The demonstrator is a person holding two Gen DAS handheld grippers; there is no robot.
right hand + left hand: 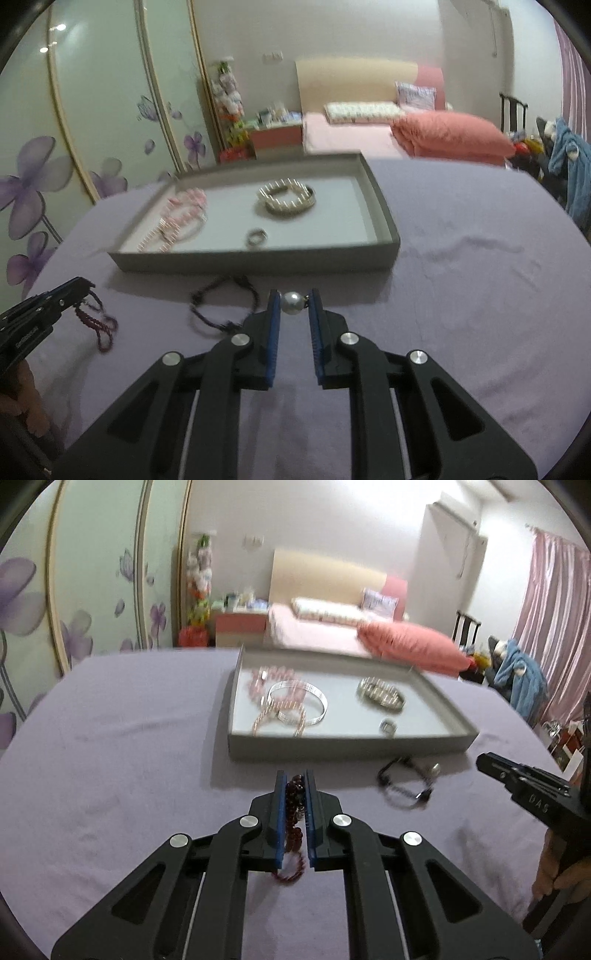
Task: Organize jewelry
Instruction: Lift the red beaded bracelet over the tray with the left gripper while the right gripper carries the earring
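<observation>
Jewelry is split between both grippers and the shallow grey rectangular tray (pixel 343 744), which serves as the landmark on the lilac tablecloth (pixel 122 746). Nearest, on the near side of the tray, the left gripper (pixel 295 775) has its blue-padded jaws nearly shut on a dark red beaded bracelet (pixel 294 812), whose loop hangs below the pads. The right gripper (pixel 294 295) is pinched on a round white pearl (pixel 293 302) at the very fingertips; the pearl appears joined to a thin black cord bracelet (pixel 221 306) that trails on the cloth just in front of the tray's near wall, though the join itself is hard to make out.

Inside the tray lie a small silver ring (pixel 388 726) near the front wall, pink bead bracelets (pixel 279 716) and a wide silver bangle (pixel 299 701) toward its left, and a spiked silver cuff (pixel 380 693) farther back.

The step in hand looks like carrying both pieces over the near wall. To do it well, each gripper should lift enough for the dangling loops to clear the rim, keep the pinch steady, since the pearl sits at the tips and could slip, and release over bare tray floor away from the pieces already there, so nothing tangles.
</observation>
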